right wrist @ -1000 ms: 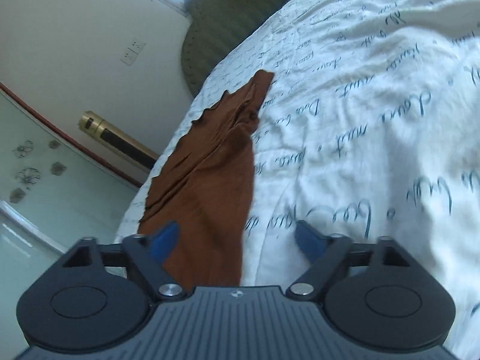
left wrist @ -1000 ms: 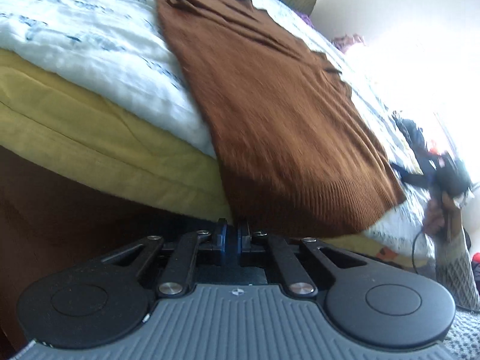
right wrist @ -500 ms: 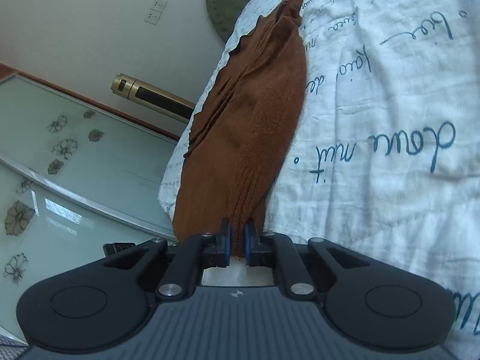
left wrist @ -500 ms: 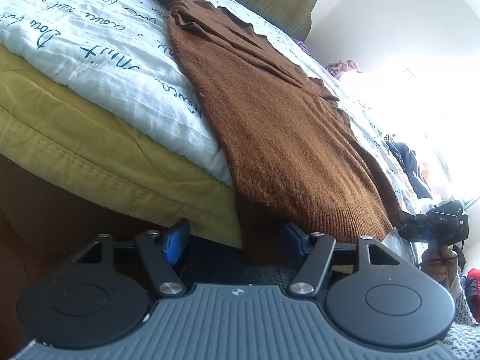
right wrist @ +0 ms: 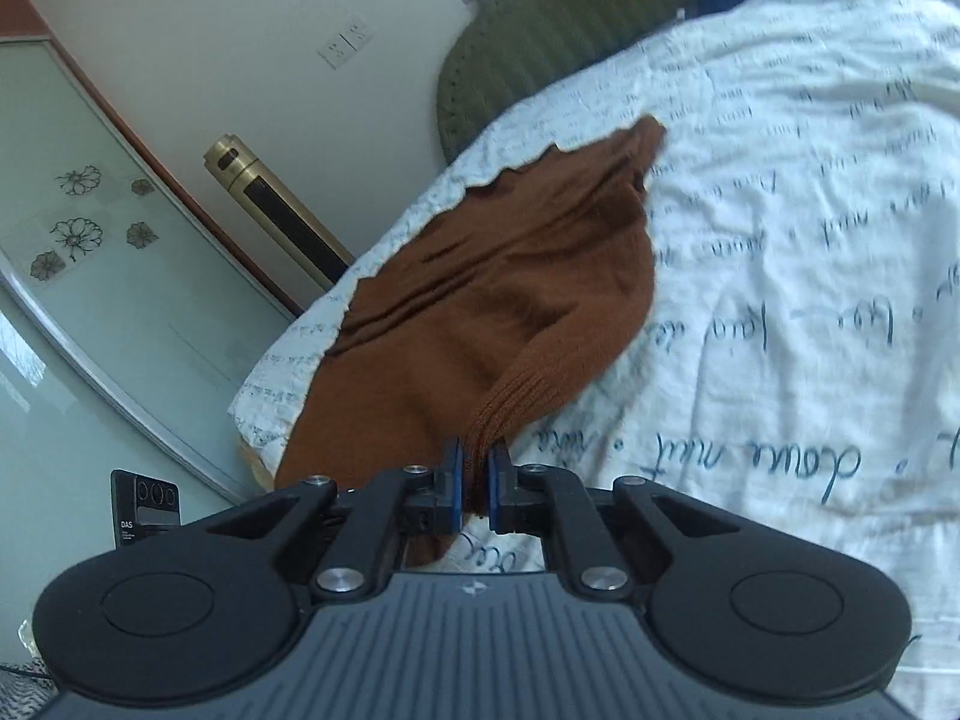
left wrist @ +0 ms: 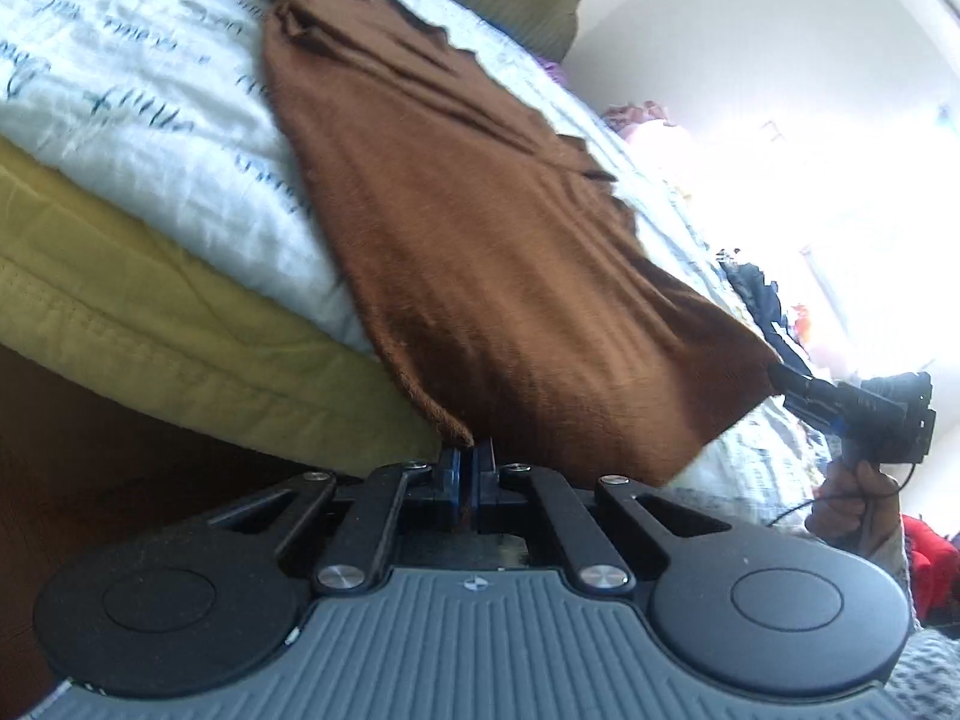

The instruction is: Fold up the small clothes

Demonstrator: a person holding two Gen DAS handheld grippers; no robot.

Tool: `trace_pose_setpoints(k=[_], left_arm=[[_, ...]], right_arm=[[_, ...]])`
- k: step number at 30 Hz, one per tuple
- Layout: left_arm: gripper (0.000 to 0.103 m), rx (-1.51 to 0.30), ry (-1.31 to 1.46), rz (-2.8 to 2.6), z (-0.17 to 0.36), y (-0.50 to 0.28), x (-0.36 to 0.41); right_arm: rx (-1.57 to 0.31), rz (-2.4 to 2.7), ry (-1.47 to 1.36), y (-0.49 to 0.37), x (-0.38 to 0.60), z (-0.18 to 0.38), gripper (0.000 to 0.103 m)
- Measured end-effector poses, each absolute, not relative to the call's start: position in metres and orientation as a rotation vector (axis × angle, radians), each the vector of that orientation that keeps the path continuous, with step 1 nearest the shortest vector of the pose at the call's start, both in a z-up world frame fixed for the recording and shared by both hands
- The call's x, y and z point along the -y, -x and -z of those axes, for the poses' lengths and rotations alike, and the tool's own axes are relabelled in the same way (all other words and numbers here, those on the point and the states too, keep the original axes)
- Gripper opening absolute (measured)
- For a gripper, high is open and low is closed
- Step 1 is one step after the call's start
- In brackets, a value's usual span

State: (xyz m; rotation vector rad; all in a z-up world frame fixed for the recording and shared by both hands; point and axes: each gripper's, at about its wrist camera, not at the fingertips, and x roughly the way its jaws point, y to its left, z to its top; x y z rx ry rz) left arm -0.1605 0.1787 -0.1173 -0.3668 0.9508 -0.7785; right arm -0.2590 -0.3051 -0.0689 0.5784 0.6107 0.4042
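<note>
While it fills most of both views, the bed: bed [right wrist: 810,228] under a white quilt [left wrist: 150,138] printed with dark handwriting; a mustard-yellow layer [left wrist: 150,324] shows below the quilt at the near edge.
Headboard: ribbed olive-green panel [right wrist: 570,30] standing at the far end of the bed, against a pale wall.
Wardrobe door: frosted glass pane [right wrist: 90,252] with small flower drawings, beside the bed in the right wrist view.
Garment: brown knitted sweater [left wrist: 480,252] lying lengthwise on the quilt along the bed's side edge, its ribbed hem end raised off the bedding at two corners.
Gold cylinder: brass-coloured tube [right wrist: 276,210] with a dark strip, leaning by the wall between the glass door and the bed.
Left hand-held gripper: left hand-held gripper [left wrist: 468,474] with jaws closed together on the near hem corner of the sweater.
Right hand-held gripper: right hand-held gripper [right wrist: 474,480] clamped on a bunched ribbed corner of the same hem; in the left wrist view it appears at the sweater's far corner, held by a hand [left wrist: 852,504].
Socket plate: white wall plate [right wrist: 345,42] above the gold cylinder.
</note>
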Motion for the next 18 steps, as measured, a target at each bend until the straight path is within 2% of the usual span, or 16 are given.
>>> trace_pose_setpoints(k=[4,8,11,12,13,14,16,17,18], left_arm=[[0.002,-0.947,0.324,0.801,0.114,0.169,-0.18],[0.002,-0.971,0.259,0.775,0.132,0.171,-0.177],[0.003,-0.98,0.256,0.783,0.14,0.172,-0.178],[0.003,-0.973,0.237,0.782,0.14,0.173,-0.177],[0.007,-0.969,0.21,0.774,0.141,0.174,-0.175],[0.015,-0.967,0.197,0.776,0.142,0.173,-0.174],[0.025,-0.954,0.208,0.798,0.145,0.173,-0.173],[0.035,-0.945,0.216,0.807,0.146,0.172,-0.172],[0.04,-0.93,0.229,0.816,0.146,0.172,-0.171]], right_arm=[[-0.584,-0.372,-0.485,0.28,0.309,0.042,0.007],[-0.72,-0.258,-0.347,0.277,0.315,0.078,0.008],[-0.791,-0.194,-0.263,0.279,0.313,0.095,0.014],[-0.772,-0.191,-0.297,0.282,0.319,0.095,0.023],[-0.753,-0.183,-0.311,0.285,0.324,0.092,0.035],[-0.73,-0.168,-0.307,0.289,0.329,0.088,0.039],[-0.664,-0.139,-0.331,0.296,0.34,0.083,0.054],[-0.643,-0.159,-0.372,0.297,0.347,0.083,0.057],[-0.628,-0.19,-0.426,0.296,0.354,0.084,0.057]])
